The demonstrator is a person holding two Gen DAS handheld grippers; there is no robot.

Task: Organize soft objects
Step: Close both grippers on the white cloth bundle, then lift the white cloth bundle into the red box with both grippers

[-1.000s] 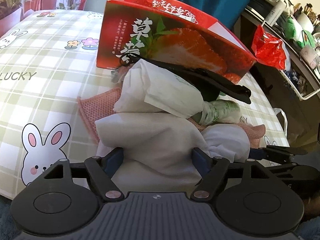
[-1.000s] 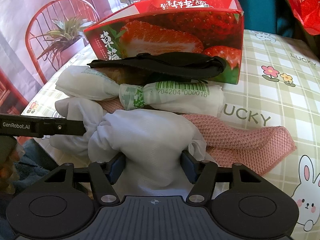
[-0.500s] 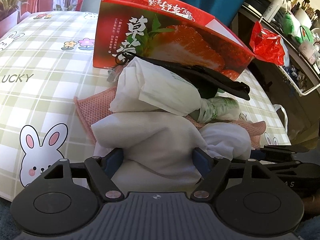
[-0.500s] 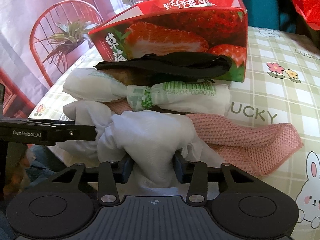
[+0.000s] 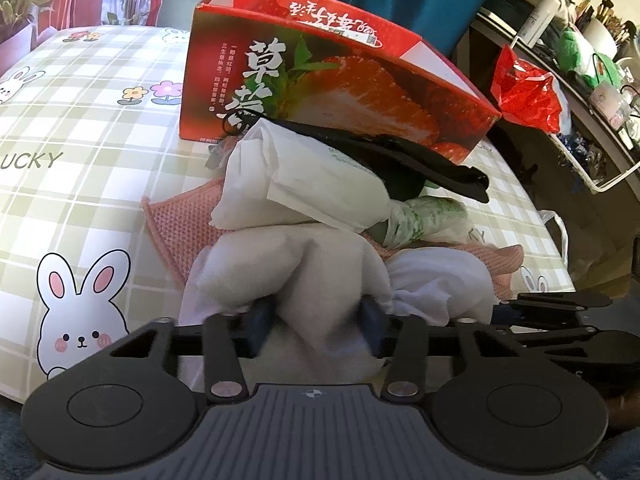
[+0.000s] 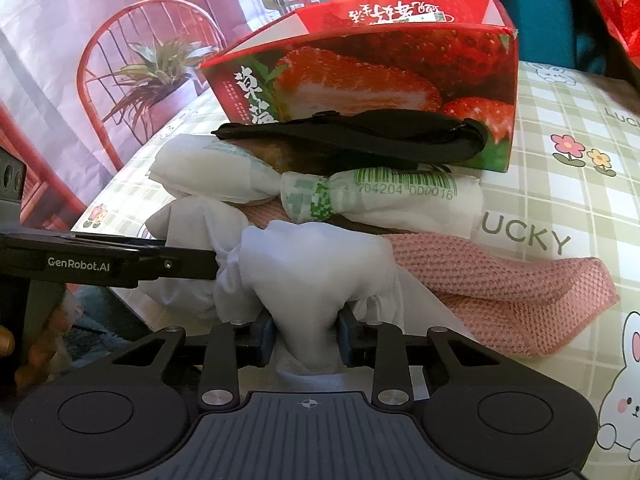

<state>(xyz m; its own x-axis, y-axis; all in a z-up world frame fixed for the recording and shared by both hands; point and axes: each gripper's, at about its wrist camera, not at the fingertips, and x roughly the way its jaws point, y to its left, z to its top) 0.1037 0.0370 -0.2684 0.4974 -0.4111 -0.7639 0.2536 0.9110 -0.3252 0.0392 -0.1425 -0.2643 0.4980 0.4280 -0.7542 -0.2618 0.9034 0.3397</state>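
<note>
Leftmost in the left wrist view, the checked tablecloth (image 5: 80, 128) lies bare apart from its printed rabbit and flowers. Next comes the pink knitted cloth (image 5: 180, 228), spread flat under the heap. On it rests the white cloth bundle (image 5: 304, 268), near the table's front edge. The left gripper (image 5: 316, 324) is closing its jaws on this bundle: the blue pads dent the fabric on both sides. Just behind, a white plastic bag (image 5: 320, 184) twisted at its middle lies across the pile, and a black strap-like piece (image 5: 400, 156) sits on top of that. These two stand between the bundle and the red strawberry carton (image 5: 320, 80), whose open top faces up. Further right, a red plastic bag (image 5: 524, 92) hangs by a cluttered shelf.

Seen from the right wrist camera, the left gripper's arm (image 6: 120, 264) reaches in from the left and meets the bundle's far end. The right gripper (image 6: 306, 334) is likewise closing on the bundle's near end (image 6: 316, 268), fabric pinched tight between its pads. Right of it the pink cloth (image 6: 500, 288) trails toward the table edge.
</note>
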